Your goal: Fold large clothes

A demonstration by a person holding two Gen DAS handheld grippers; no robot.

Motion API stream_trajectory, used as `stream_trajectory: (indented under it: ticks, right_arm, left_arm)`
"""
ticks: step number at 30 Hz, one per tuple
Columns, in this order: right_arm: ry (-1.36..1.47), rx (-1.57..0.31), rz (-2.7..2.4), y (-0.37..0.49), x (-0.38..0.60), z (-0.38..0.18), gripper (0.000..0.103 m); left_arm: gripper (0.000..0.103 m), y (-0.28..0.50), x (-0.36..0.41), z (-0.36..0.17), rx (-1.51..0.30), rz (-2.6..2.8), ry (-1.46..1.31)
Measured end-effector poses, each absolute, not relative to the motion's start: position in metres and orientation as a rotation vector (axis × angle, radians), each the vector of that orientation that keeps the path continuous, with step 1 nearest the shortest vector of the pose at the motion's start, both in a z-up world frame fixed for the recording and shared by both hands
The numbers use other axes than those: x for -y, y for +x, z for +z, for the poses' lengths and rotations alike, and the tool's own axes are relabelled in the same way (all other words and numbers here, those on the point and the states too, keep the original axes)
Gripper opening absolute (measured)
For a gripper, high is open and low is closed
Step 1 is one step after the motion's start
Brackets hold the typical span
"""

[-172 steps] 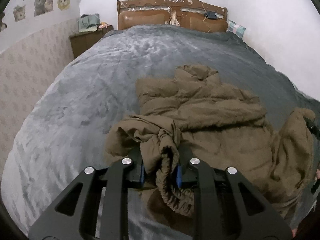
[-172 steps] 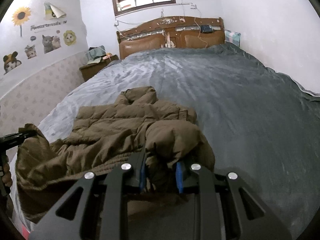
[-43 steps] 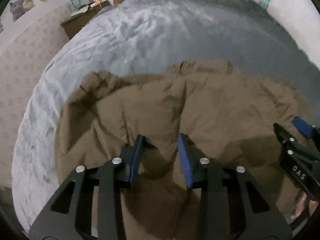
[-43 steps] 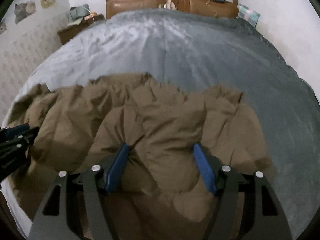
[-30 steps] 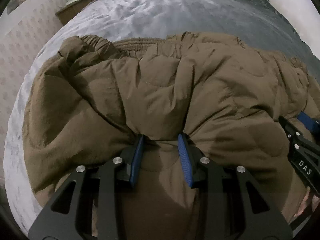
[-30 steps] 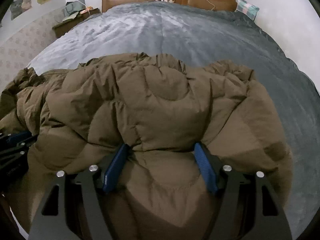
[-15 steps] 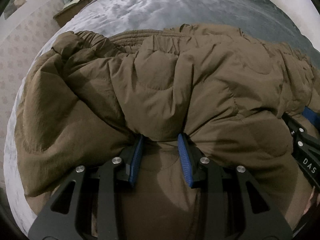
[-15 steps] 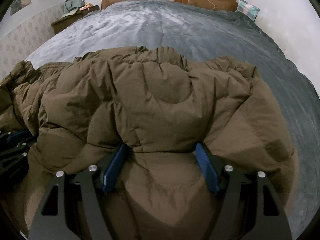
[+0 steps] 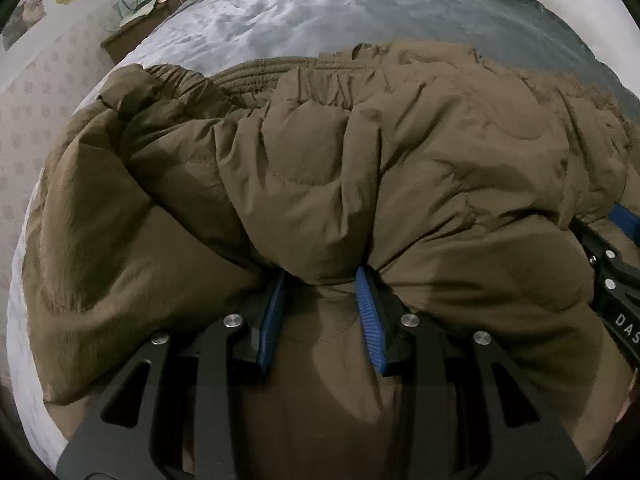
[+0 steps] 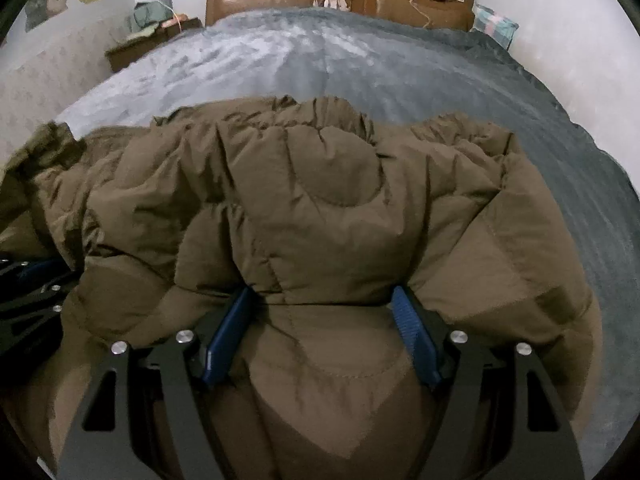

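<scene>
Spreading a brown puffer jacket (image 9: 360, 168) across the grey-covered bed (image 10: 400, 64).
Left gripper (image 9: 320, 304) and right gripper (image 10: 320, 320) each straddle bunched padding, jaws parted, not clamped.

**Legible text: one mark**

Left wrist view: white letters "DAS" on the black body of the right gripper (image 9: 618, 280), at the frame's right edge; lettering may continue out of view. Right wrist view: nothing readable.
</scene>
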State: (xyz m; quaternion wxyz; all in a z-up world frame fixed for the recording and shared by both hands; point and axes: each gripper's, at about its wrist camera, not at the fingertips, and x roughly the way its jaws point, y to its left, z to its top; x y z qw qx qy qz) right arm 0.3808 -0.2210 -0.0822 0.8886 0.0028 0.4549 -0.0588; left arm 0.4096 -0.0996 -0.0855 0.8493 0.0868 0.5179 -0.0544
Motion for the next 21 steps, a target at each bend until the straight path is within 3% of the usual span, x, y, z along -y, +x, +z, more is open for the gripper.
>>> stream_trajectory:
  ticks: [6, 10, 17, 19, 21]
  right_arm:
    - [0.064, -0.816, -0.043, 0.347, 0.238, -0.024, 0.075]
    - [0.107, -0.711, -0.048, 0.31, 0.266, 0.02, 0.08]
    - [0.079, -0.769, -0.191, 0.281, 0.327, -0.005, 0.081]
    - [0.09, -0.79, -0.213, 0.28, 0.338, -0.017, 0.077]
    - [0.075, -0.824, -0.207, 0.282, 0.342, -0.03, 0.059]
  left_arm:
    - [0.036, 0.398, 0.08, -0.041, -1.049, -0.127, 0.1]
    - [0.044, 0.373, 0.047, -0.008, -0.971, -0.115, 0.047]
    - [0.044, 0.35, -0.018, -0.014, -0.96, -0.006, 0.076]
    - [0.044, 0.351, -0.025, -0.025, -0.981, 0.007, 0.101]
    - [0.044, 0.354, -0.027, -0.038, -1.003, 0.007, 0.121]
